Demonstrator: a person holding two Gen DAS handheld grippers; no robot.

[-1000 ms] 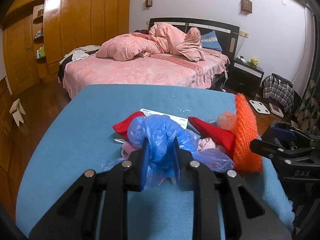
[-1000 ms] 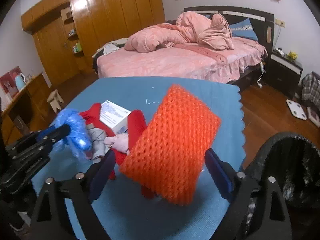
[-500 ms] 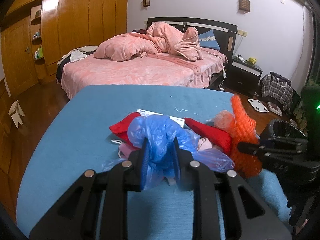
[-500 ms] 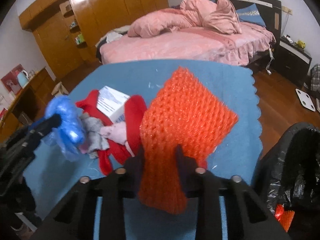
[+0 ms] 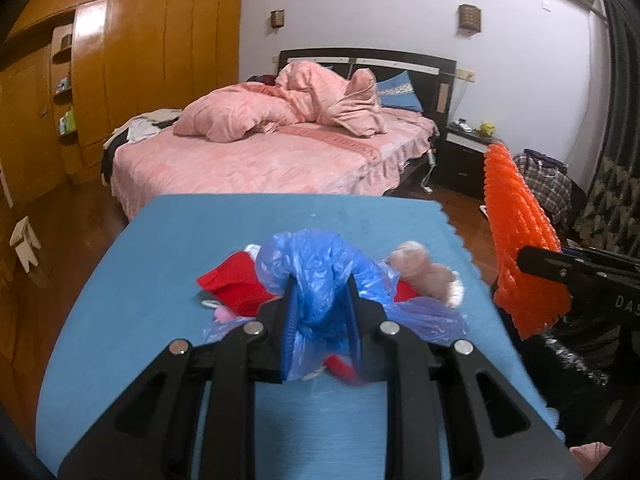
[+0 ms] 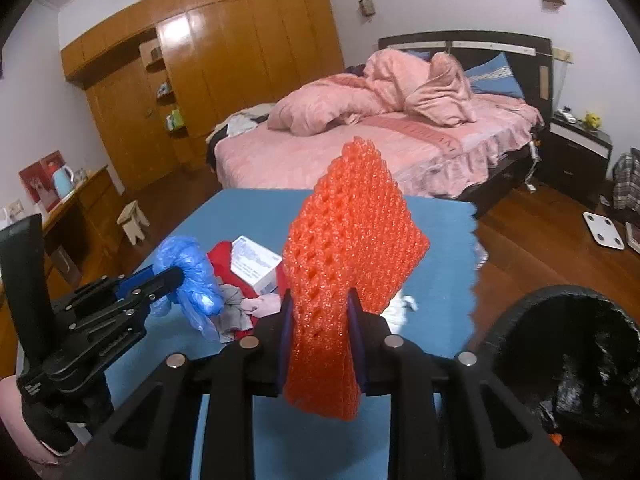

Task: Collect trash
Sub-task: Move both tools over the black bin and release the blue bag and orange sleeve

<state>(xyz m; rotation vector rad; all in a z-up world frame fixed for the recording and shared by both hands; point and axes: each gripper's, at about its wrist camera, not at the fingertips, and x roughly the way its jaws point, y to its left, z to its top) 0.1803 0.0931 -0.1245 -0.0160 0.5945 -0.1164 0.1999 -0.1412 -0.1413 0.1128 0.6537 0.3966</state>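
My left gripper (image 5: 320, 304) is shut on a crumpled blue plastic bag (image 5: 320, 264) and holds it above the blue table (image 5: 152, 312). It also shows in the right wrist view (image 6: 188, 264). My right gripper (image 6: 320, 320) is shut on an orange foam net (image 6: 348, 248) and holds it upright, lifted off the table. The net also shows at the right of the left wrist view (image 5: 516, 232). Red cloth (image 5: 232, 280), pink rags (image 5: 424, 268) and a white box (image 6: 256, 260) lie in a pile on the table.
A bin lined with a black bag (image 6: 580, 360) stands on the floor just right of the table. A pink bed (image 5: 272, 156) is behind the table, a wooden wardrobe (image 5: 132, 60) at left, a nightstand (image 5: 464, 156) at right.
My right gripper closed on the orange foam net and lifted it up off the table. The left gripper rose a little with the blue bag.
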